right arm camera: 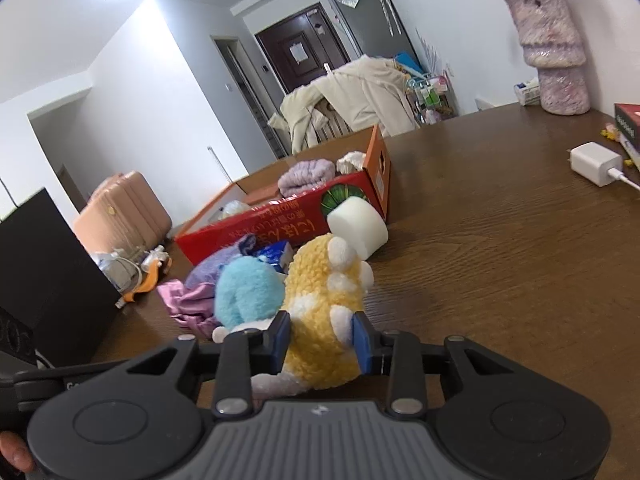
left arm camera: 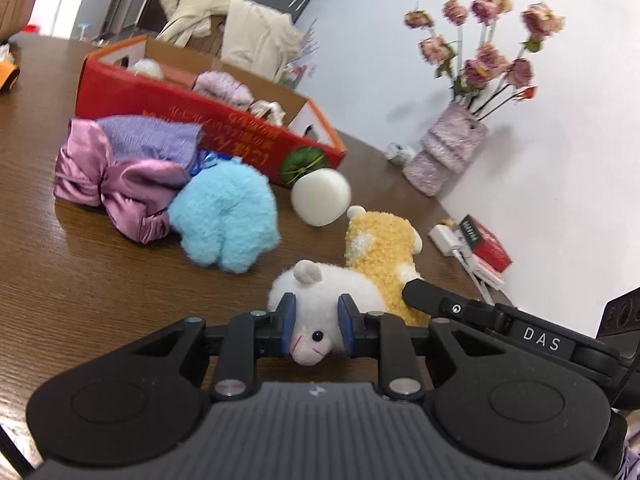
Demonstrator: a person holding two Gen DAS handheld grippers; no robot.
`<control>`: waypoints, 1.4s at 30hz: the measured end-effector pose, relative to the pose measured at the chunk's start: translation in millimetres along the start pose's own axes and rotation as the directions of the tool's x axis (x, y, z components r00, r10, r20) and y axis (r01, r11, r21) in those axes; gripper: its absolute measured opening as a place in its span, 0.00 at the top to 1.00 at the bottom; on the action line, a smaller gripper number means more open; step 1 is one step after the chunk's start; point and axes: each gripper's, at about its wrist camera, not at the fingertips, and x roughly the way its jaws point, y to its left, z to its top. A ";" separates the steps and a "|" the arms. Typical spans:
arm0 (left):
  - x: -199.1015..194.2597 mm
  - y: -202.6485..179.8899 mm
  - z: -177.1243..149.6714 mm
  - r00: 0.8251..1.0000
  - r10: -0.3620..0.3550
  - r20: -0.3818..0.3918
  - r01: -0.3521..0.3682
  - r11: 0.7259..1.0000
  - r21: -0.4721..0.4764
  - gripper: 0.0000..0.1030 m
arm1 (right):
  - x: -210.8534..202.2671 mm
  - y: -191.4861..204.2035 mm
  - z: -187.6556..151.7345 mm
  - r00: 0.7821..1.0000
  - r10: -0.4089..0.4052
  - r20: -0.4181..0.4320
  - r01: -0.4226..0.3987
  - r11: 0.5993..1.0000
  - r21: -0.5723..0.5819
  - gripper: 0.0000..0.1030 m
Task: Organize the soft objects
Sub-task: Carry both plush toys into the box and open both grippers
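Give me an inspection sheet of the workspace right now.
Surface: brown wooden table.
Job's things: white plush, yellow plush, blue plush, purple cloths and white foam cylinder lie beside the red box, which holds some soft items.
Clutter: charger, vase of flowers.
Grippers: left hand-held gripper clamps the white plush; right hand-held gripper clamps the yellow plush.
Cables: charger lead.
Surroundings: suitcase, door.

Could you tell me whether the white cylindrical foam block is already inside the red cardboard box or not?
Out. The white cylindrical foam block lies on the brown wooden table, against the outer wall of the red cardboard box.
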 end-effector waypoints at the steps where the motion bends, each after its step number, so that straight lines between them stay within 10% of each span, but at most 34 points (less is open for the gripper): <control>1: -3.8 -2.7 -0.3 1.000 -0.005 0.007 0.005 1.000 0.009 0.78 | -5.4 1.3 -1.1 1.000 0.002 0.008 -0.002 1.000 0.001 0.68; 11: -10.7 -11.1 66.3 0.994 -0.025 0.108 0.019 0.998 0.053 0.78 | -9.3 24.7 46.5 0.995 0.044 0.092 -0.040 0.998 -0.046 0.68; 23: 105.6 30.4 207.6 0.998 0.034 0.056 -0.036 0.998 0.047 0.78 | 135.4 7.8 187.1 0.998 0.040 -0.038 -0.036 0.993 0.109 0.69; 34: 190.5 67.5 201.4 0.989 0.042 -0.140 -0.032 0.997 0.073 0.78 | 225.3 -21.9 179.8 0.982 -0.063 -0.177 0.085 0.989 0.124 0.70; 42: 177.1 53.7 203.7 0.992 0.063 -0.111 -0.046 0.989 0.143 0.77 | 213.4 -10.3 182.4 0.982 -0.116 -0.151 0.126 0.990 0.058 0.63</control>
